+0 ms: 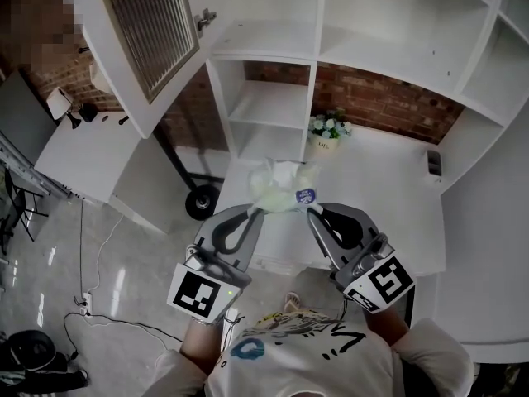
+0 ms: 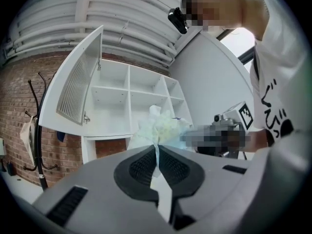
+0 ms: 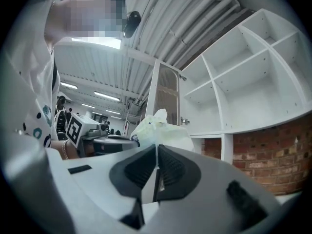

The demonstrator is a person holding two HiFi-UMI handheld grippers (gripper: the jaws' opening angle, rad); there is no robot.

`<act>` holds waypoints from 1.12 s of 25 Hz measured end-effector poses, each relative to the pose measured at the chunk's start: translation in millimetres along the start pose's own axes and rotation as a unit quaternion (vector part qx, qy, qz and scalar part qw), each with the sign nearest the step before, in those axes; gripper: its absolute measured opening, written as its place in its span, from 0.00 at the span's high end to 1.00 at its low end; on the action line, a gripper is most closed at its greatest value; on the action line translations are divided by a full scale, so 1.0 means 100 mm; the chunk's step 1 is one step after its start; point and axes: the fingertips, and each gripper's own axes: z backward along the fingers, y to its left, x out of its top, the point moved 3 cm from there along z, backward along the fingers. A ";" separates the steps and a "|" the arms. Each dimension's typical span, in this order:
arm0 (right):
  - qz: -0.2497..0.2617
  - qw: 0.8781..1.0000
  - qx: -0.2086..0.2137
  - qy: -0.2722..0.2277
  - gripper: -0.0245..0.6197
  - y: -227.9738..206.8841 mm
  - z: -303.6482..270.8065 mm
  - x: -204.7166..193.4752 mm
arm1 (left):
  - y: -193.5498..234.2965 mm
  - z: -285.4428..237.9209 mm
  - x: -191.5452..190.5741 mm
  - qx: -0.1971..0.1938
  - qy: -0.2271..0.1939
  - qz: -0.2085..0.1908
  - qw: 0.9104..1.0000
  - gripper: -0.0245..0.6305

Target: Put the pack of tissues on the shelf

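Observation:
A soft pack of tissues (image 1: pixel 283 186) in pale green-white plastic wrap hangs in the air between my two grippers, in front of the white shelf unit (image 1: pixel 273 106). My left gripper (image 1: pixel 257 211) is shut on the wrap at the pack's left end, my right gripper (image 1: pixel 313 210) on its right end. In the left gripper view the pack (image 2: pixel 158 126) bulges just beyond the closed left gripper (image 2: pixel 156 150), a thin strip of wrap pinched between the pads. The right gripper view shows the pack (image 3: pixel 158 130) likewise beyond the closed right gripper (image 3: pixel 156 152).
The shelf's open cabinet door (image 1: pixel 140 40) swings out at the upper left. A small pot of flowers (image 1: pixel 329 131) stands on the white counter (image 1: pixel 397 205) by the brick wall. A side desk (image 1: pixel 78 151) is at the left; cables lie on the floor.

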 end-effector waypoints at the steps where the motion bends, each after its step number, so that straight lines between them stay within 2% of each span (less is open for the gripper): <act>1: 0.005 1.000 0.001 -0.001 0.91 -0.05 -0.01 0.02 | 0.02 -0.04 0.02 0.003 -0.002 -0.001 1.000 0.93; 8: 0.033 0.999 0.018 -0.006 0.91 -0.38 -0.03 0.15 | 0.05 -0.36 0.14 0.015 -0.024 0.004 1.000 0.93; 19: 0.074 0.997 0.022 -0.016 0.91 -0.85 -0.17 0.33 | 0.20 -0.82 0.28 0.026 -0.032 -0.019 0.999 0.93; 28: 0.095 0.995 0.006 -0.033 0.91 -1.18 -0.36 0.51 | 0.41 -1.15 0.49 0.008 -0.046 -0.037 0.998 0.93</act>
